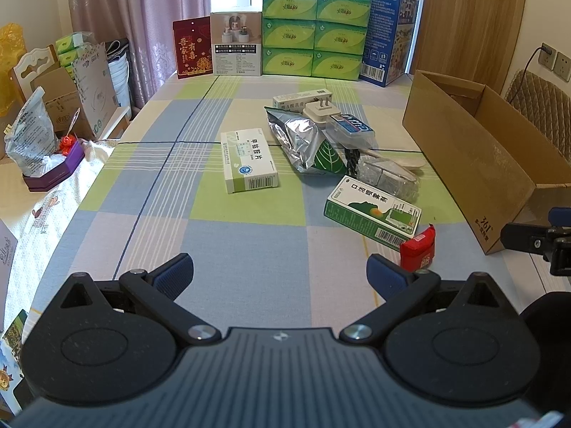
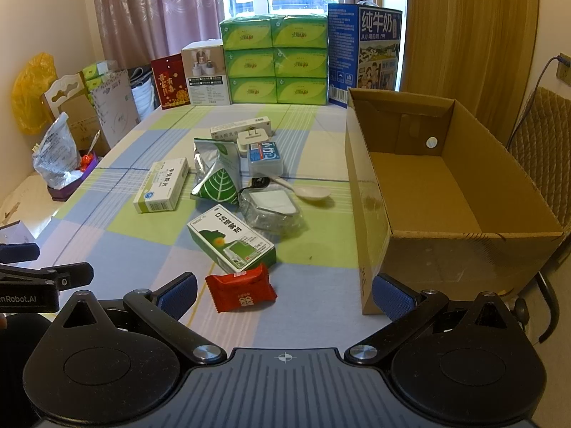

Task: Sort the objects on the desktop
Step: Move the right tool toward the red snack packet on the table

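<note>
Crinkly red snack packet [image 2: 241, 287] is sitting nearest, looking light and slippery; I'm guessing pinching across its flat middle works. Left tongs [image 1: 280, 274] and right tongs [image 2: 284, 290] are both hanging spread, empty.

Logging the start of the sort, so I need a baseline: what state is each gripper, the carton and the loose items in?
left gripper: open, holding nothing
right gripper: open, holding nothing
cardboard box: open-topped, nothing visible inside
red snack packet: sealed, flat on the tablecloth
foil pouch: crumpled, lying down
white spoon: lying on the tablecloth
</note>
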